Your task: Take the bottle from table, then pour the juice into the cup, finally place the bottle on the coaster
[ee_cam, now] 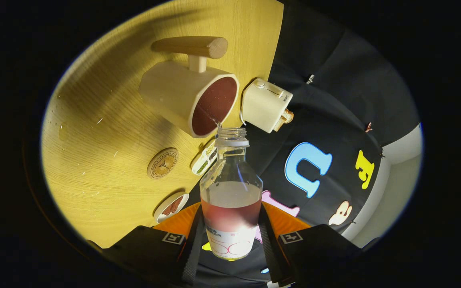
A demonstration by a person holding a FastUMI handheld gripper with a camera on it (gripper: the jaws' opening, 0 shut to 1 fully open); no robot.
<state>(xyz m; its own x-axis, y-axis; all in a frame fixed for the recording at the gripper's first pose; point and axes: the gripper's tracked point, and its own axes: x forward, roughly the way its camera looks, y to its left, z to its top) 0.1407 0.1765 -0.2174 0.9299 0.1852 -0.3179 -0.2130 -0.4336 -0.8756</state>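
Claw (230, 236) pinches the bottle (231, 192) at its lower body, one finger pressed on each side. Bottle uncapped, tilted so its mouth sits at the rim of the wooden cup (188, 98); a thin stream of pink juice crosses into the cup. Cup interior shows red liquid. Round coaster (162, 163) lies on the bench (94, 132), apart from the cup.

Your camera rode on the claw (230, 240) and looked forward along its two fingers, rolled hard over so the table (106, 132) stood tilted. It sat close behind the bottle (231, 192) clamped between them, facing the table's far edge.
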